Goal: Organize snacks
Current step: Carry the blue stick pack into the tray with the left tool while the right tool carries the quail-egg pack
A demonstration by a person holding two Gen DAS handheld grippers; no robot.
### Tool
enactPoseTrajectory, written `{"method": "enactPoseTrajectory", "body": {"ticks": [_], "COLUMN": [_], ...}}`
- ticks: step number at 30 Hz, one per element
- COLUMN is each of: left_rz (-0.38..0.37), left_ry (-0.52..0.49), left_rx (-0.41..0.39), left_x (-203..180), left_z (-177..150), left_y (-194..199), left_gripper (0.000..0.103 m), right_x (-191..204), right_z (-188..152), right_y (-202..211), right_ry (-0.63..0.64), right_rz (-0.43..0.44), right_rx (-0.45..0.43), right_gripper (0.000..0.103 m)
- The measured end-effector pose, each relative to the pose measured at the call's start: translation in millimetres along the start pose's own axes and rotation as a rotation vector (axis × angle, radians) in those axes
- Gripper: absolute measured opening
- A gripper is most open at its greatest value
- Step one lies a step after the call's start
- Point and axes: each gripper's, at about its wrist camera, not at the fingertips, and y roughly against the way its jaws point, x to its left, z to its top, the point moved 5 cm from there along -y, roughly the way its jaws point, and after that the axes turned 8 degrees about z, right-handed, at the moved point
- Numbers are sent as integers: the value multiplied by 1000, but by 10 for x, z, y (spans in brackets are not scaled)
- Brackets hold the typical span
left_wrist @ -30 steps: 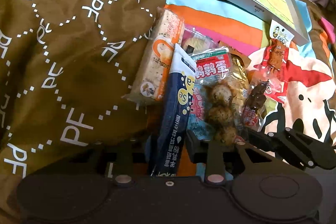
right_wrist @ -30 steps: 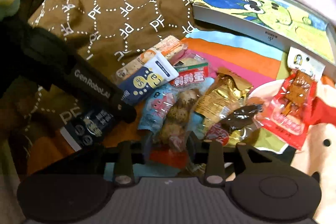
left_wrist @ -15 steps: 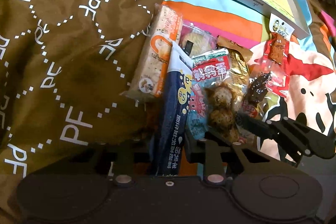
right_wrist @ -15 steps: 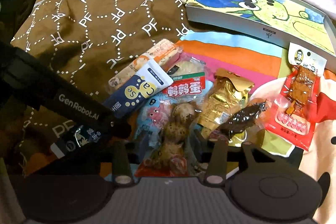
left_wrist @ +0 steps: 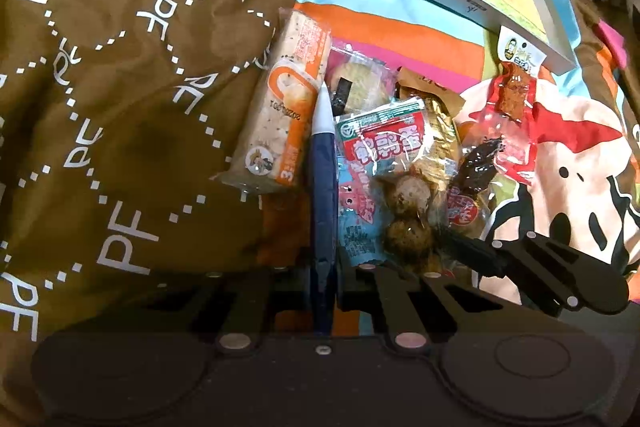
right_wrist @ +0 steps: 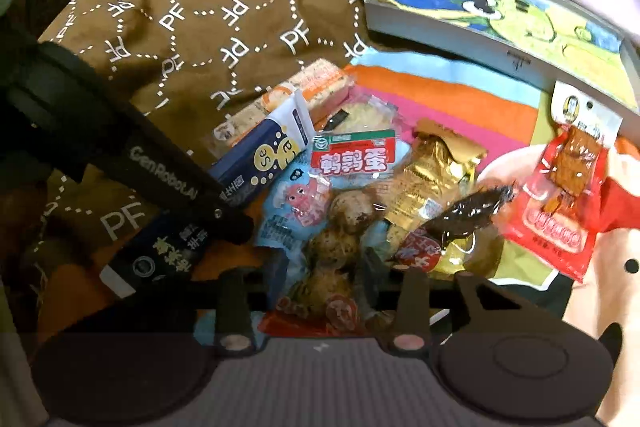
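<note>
In the left wrist view, a navy snack packet [left_wrist: 322,187] is seen pinched edge-on by the closed left gripper [left_wrist: 322,269], beside a cracker pack [left_wrist: 280,115] where the brown blanket [left_wrist: 120,67] meets the striped cloth [left_wrist: 400,23].

In the right wrist view, the quail-egg packet [right_wrist: 332,227] lies between the closing jaws of the right gripper [right_wrist: 325,267], with pads touching it, below the grey tray [right_wrist: 440,31].

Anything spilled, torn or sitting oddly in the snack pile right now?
Nothing spilled or torn. The packets lie overlapping on the bedding, outside the illustrated box. The blue packet stands on edge, pinched in the left claw.
</note>
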Motion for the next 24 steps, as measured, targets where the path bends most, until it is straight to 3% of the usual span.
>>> {"method": "enactPoseTrajectory", "body": {"ticks": [5,11,17,20,24], "left_rz": [-42,-90,-86,-51,-73], "left_ry": [29,45,93,92,123], "left_rx": [-8,-102,-228,-306,-378], "left_x": [14,-9,-10,-90,-199], "left_z": [-4,12,143,311,638], "left_y": [44,253,441,496,514], "left_gripper": [10,10,11,11,11], "right_x": [157,388,334,258,44], "right_z": [-62,-151,9,146,354], "right_y": [87,211,379,434,465], "right_ry": [168,475,538,575,617], "right_rz": [-109,-332,-405,-427,-461], "right_rx": [-2,-61,-135,-163,-195], "right_gripper": [40,40,40,40,40]}}
